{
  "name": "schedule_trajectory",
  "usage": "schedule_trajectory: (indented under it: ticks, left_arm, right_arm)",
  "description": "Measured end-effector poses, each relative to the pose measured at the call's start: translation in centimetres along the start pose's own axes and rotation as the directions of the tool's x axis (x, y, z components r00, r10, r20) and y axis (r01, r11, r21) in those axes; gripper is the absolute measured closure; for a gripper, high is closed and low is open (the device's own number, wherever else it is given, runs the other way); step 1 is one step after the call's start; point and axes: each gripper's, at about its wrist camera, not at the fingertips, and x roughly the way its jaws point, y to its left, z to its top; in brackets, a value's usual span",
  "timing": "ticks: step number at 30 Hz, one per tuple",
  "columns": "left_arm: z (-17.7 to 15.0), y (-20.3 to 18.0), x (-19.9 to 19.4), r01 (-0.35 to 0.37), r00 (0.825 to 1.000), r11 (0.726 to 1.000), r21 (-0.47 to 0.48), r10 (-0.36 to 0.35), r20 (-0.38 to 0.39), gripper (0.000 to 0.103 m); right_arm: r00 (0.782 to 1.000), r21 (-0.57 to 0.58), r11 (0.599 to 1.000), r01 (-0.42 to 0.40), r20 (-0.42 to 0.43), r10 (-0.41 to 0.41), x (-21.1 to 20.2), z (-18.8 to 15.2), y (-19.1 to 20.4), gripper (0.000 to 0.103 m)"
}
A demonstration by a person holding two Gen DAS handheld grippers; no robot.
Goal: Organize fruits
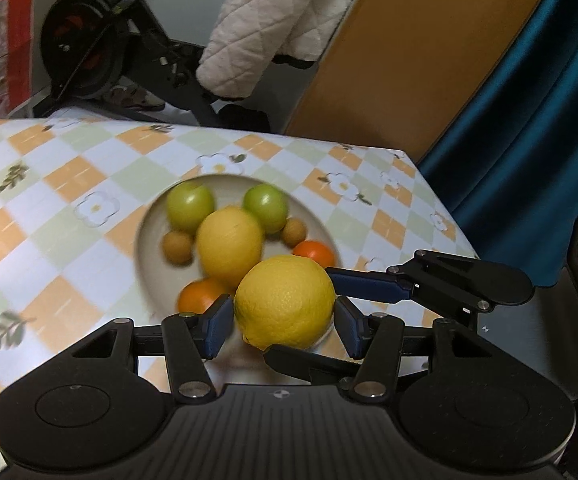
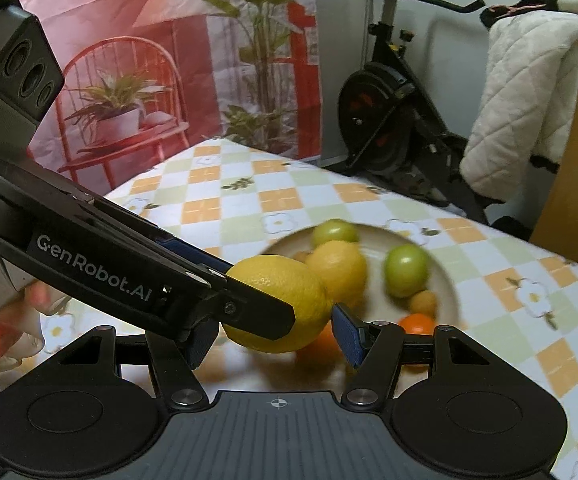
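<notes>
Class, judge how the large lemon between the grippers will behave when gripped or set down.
The lemon looks rounded, so it would probably roll if set on the table. Its pebbled rind likely grips well. It seems firm, showing no dent where held.

A plate was set on the table. In it, two apples were placed at the back, a lemon between them, oranges nearer. A second lemon was held between both grippers, above the plate's near rim.
</notes>
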Motion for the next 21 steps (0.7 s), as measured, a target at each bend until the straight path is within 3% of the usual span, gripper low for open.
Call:
schedule_trajectory:
  ticks: [9,21]
  left_arm:
    - [2.7,-2.0,4.0,-0.006,1.000,1.000,0.015,0.006,-0.016,0.045]
    - [3.6,-1.5,5.4,-0.054,0.998,0.999,0.005,0.054,-0.010,0.047]
  right_arm:
    - [1.000,-0.003,1.000,0.023,-0.011,-0.023,1.0,0.3,-5.1,0.045]
    - [0.999,-0.026,0.999,0.025,-0.031,-0.026,3.4,0.4,-6.0,0.045]
